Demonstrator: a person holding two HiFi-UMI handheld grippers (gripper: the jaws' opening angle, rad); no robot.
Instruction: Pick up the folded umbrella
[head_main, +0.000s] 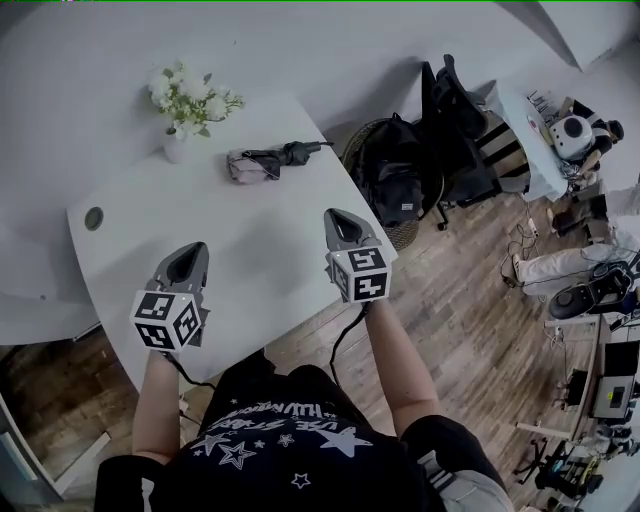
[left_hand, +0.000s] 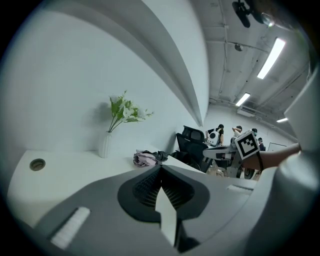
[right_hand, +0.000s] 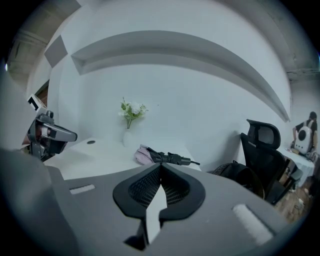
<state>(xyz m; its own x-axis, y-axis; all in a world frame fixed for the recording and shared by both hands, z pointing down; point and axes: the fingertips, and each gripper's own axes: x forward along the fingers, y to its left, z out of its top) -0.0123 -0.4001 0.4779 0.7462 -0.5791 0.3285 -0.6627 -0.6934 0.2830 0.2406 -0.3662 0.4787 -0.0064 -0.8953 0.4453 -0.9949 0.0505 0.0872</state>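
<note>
On table (head_main: 250, 265): umbrella (head_main: 272, 160), well ahead of jaws of left gripper (head_main: 189, 254) and right gripper (head_main: 336, 218); vase (head_main: 175, 148) left of umbrella. Chair (head_main: 452, 115) beyond table, right of right jaws.

Before you, the white rounded desk (head_main: 250, 255) holds a pink-and-black folded umbrella (head_main: 262, 161) near a small white vase of flowers (head_main: 177, 147).

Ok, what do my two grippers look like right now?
Left gripper and right gripper match: grey tapered shells, dark ribbed pads, a white cube with black square markers on each, black cable trailing back. Forearms bare; black shirt with white stars.
</note>
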